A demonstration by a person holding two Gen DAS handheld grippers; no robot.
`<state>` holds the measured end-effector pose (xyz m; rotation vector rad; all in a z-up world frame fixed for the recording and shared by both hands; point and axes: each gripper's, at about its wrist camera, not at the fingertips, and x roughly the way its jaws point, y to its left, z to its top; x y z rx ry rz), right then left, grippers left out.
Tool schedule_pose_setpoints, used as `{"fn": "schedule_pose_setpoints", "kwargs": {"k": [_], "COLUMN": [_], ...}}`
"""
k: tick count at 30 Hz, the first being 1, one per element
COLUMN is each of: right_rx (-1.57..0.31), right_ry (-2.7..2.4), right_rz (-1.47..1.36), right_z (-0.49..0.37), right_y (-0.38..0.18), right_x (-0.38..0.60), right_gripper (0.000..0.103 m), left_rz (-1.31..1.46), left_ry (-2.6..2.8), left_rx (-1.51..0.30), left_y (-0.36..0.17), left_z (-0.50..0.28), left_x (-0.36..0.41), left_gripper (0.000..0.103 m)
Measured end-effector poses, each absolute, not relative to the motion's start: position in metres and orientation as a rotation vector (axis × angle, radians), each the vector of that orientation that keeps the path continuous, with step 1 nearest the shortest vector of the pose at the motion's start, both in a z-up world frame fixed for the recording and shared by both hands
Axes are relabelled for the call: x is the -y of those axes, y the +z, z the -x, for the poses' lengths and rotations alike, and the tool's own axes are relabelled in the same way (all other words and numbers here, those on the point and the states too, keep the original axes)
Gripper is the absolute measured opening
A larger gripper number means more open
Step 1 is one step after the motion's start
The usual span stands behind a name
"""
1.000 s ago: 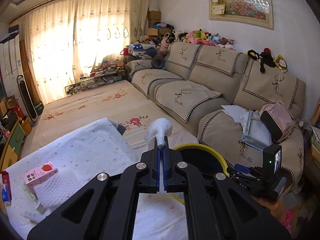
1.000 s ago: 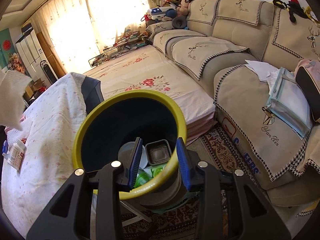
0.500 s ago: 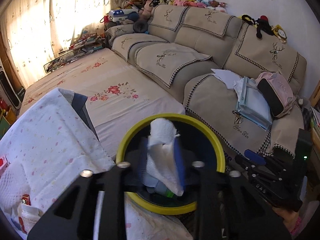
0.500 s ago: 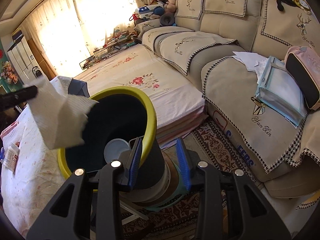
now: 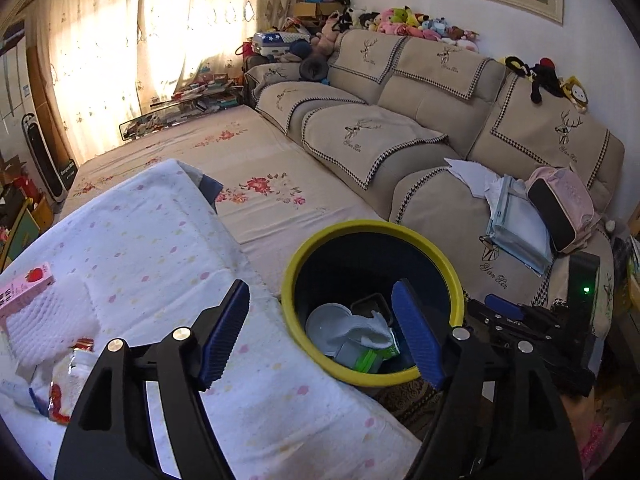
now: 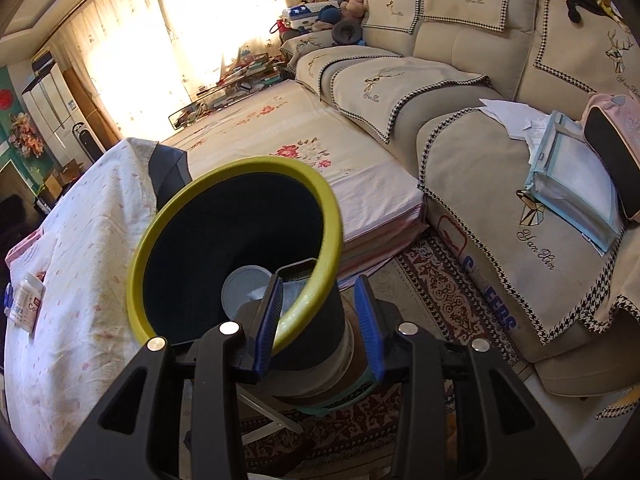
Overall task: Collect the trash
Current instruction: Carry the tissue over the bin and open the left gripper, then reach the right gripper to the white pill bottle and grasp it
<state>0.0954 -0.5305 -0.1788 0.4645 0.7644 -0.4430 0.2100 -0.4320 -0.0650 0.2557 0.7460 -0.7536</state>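
Beside the near right edge of the white, pink-spotted cloth-covered table (image 5: 152, 240), the dark round waste bin with a yellow rim (image 5: 372, 228) stands tilted on a stool. The right gripper (image 6: 318, 320) straddles the bin's near rim: one blue pad inside, one outside the wall, partly apart and bearing on it. The left gripper (image 5: 320, 332) hangs above the bin mouth; its jaws have just been opening and stand wide with nothing between them. The crumpled white paper tissue (image 5: 366, 330) lies inside the bin on a grey round lid (image 5: 326, 316). A pink strawberry carton (image 5: 24, 288) rests at the table's left edge. Patterned carpet (image 6: 436, 288) separates bin and beige sofa (image 5: 440, 148).
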Motion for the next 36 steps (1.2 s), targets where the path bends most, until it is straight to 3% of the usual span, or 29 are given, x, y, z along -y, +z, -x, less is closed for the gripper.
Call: {"fn": "schedule_pose_setpoints", "kwargs": {"k": [9,21,25,29,36], "right_rx": [-0.772,-0.765,-0.735,-0.703,-0.745], "right_ry": [-0.367,-0.180,-0.098,-0.022,0.059], "right_rz": [-0.399,-0.270,-0.234,-0.217,-0.184], "right_z": [-0.121,-0.170,-0.184,-0.197,-0.224], "right_y": [-0.164,-0.135,-0.120,-0.109,-0.114], "right_x": [0.488,0.381,0.329,0.280,0.211], "right_gripper": [0.036,0.039,0.040,0.050,0.052], "left_rz": [-0.129,0.025,0.073,0.105,0.141], "left_ry": [-0.602,-0.338,-0.295,-0.277,-0.263], "left_rx": [-0.670,-0.673,-0.668,-0.671,-0.675], "left_y": [-0.031,-0.041,-0.045,-0.050,-0.053], "left_z": [-0.184,-0.170,-0.166,-0.162,-0.157], "left_x": [0.304,0.130,0.086,0.054,0.025], "left_gripper": [0.078,0.079,0.079,0.079,0.079]}}
